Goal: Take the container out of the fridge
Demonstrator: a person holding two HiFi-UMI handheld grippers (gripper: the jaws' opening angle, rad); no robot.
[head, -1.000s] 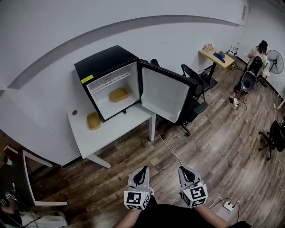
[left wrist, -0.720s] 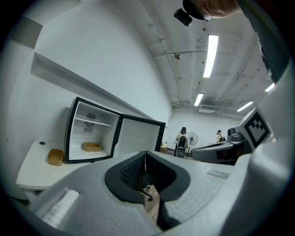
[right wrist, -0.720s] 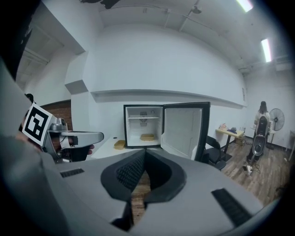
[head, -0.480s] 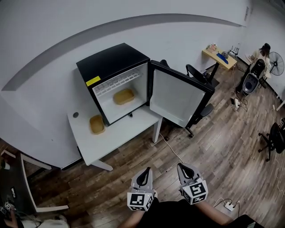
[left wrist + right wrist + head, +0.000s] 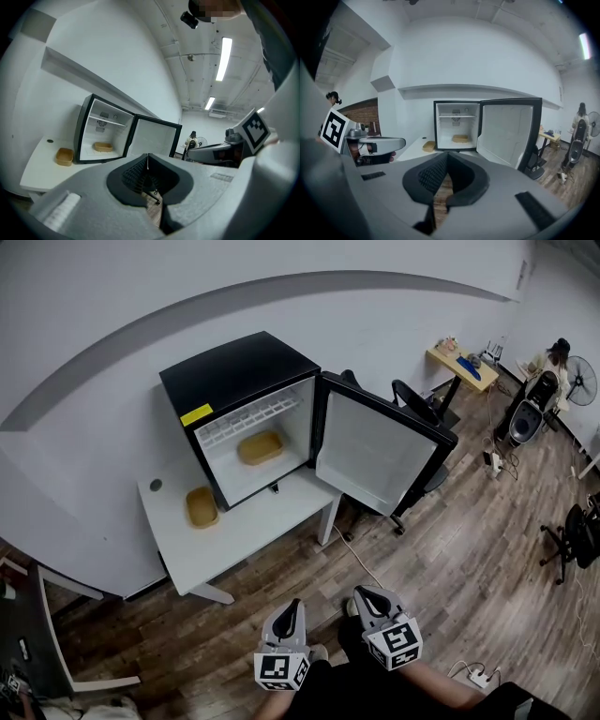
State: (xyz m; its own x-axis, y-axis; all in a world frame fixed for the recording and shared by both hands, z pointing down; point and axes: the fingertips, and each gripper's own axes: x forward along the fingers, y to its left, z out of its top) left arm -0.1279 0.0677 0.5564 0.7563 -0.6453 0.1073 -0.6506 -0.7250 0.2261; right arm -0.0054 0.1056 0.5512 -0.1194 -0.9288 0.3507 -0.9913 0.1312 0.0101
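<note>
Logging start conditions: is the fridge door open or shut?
Open. The door stands swung out right of the fridge, baring its white inside and a tan container there.

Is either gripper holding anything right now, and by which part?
Nothing is held. The left gripper and right gripper are both shut and empty; the tan rectangular container sits inside the open black fridge.

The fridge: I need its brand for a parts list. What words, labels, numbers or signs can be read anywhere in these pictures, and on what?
No text can be read in any view.
The yellow sticker on the top front edge of the fridge: too small to read.
The label on the fridge's inner back wall: blurred, unreadable.
The square markers on the left gripper and right gripper: black-and-white patterns, no letters or digits.
</note>
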